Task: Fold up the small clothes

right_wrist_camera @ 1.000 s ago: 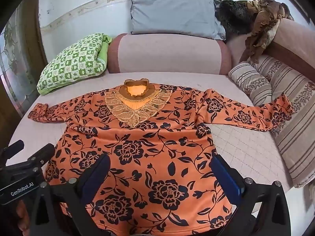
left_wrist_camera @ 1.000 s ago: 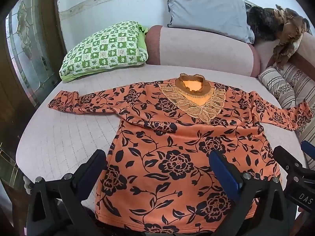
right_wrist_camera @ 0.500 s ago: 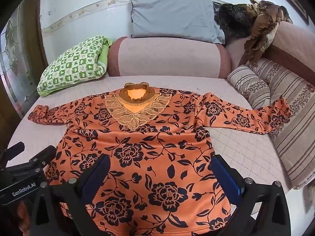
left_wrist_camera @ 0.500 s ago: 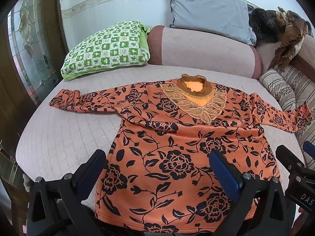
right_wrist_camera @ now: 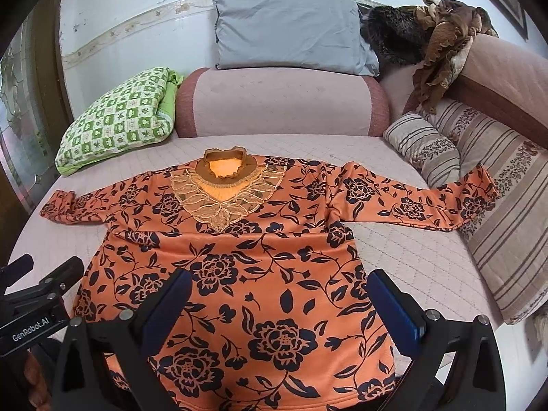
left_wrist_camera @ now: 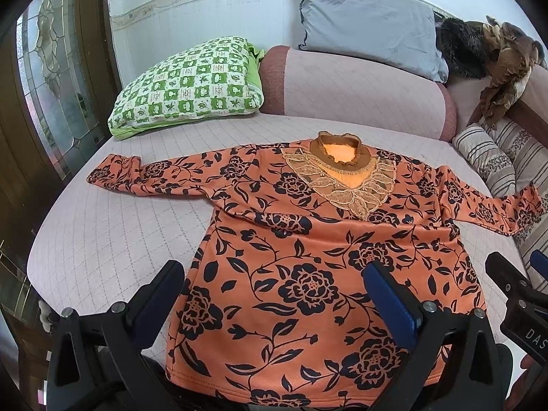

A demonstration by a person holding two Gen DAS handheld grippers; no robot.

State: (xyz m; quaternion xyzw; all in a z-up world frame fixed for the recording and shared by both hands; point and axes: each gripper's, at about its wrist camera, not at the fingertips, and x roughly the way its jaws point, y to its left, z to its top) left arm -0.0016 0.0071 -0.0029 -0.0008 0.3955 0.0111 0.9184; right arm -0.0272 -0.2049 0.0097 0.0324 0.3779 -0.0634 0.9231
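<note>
An orange long-sleeved top with black flowers (left_wrist_camera: 308, 260) lies flat, front up, on the pink quilted bed (left_wrist_camera: 113, 239), sleeves spread to both sides and lace collar at the far end. It also shows in the right wrist view (right_wrist_camera: 260, 274). My left gripper (left_wrist_camera: 274, 281) is open and empty, hovering above the hem at the near left. My right gripper (right_wrist_camera: 281, 291) is open and empty above the hem at the near right. The right sleeve's cuff (right_wrist_camera: 479, 191) rests against a striped cushion.
A green checked pillow (left_wrist_camera: 191, 85) lies at the back left. A pink bolster (left_wrist_camera: 359, 85) with a grey pillow (left_wrist_camera: 366, 17) on it runs along the back. Striped cushions (right_wrist_camera: 496, 205) and a brown cloth pile (right_wrist_camera: 441, 10) are at the right. A wooden door (left_wrist_camera: 41, 102) stands at the left.
Both grippers have pulled back and risen slightly, so the top sits a little lower and further in both views. The top has not moved. Both grippers stay open.
</note>
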